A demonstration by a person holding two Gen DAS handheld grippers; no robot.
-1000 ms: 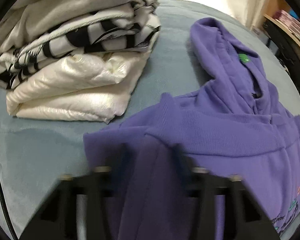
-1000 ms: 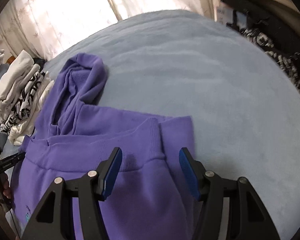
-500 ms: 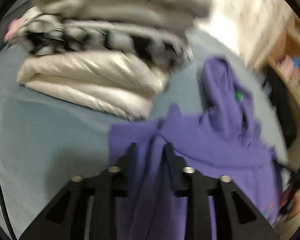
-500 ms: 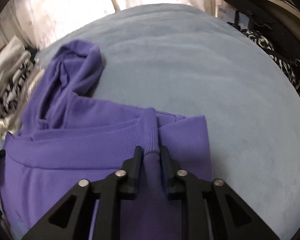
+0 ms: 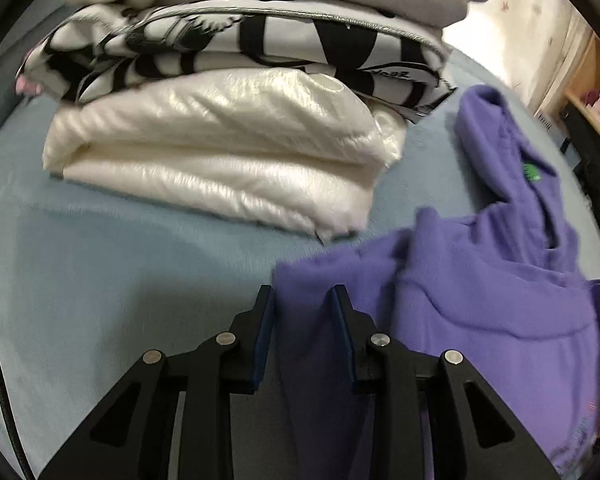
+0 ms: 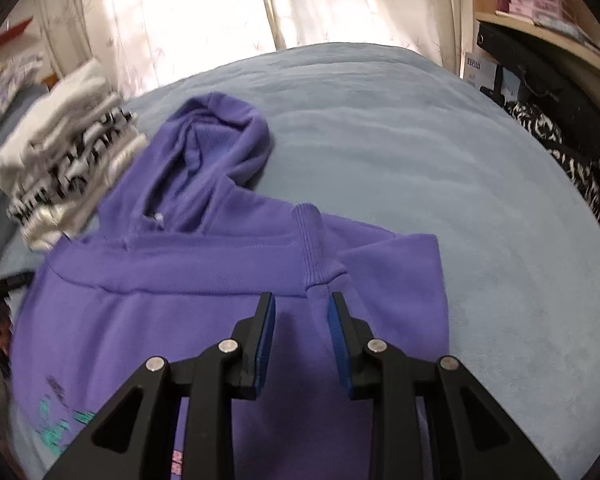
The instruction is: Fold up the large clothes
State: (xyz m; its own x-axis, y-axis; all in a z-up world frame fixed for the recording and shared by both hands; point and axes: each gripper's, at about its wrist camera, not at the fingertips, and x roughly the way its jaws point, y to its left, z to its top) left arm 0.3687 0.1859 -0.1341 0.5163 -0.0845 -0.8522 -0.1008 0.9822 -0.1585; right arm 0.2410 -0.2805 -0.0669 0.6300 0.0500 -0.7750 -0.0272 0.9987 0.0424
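Pinching purple hoodie (image 6: 204,280) fabric, the left gripper (image 5: 303,300) is closing while the right gripper (image 6: 302,306) grips; its hood (image 6: 216,136) lies ahead on the bed (image 6: 440,152).

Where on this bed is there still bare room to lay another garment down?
The widest bare patch of blue bedcover lies right of the purple hoodie, stretching to the curtains. A smaller patch sits in front of the stack of folded clothes. It is crowded where the stack and hoodie nearly meet.

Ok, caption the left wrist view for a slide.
Left claw closing on purple hoodie fabric beside the stack of folded clothes.
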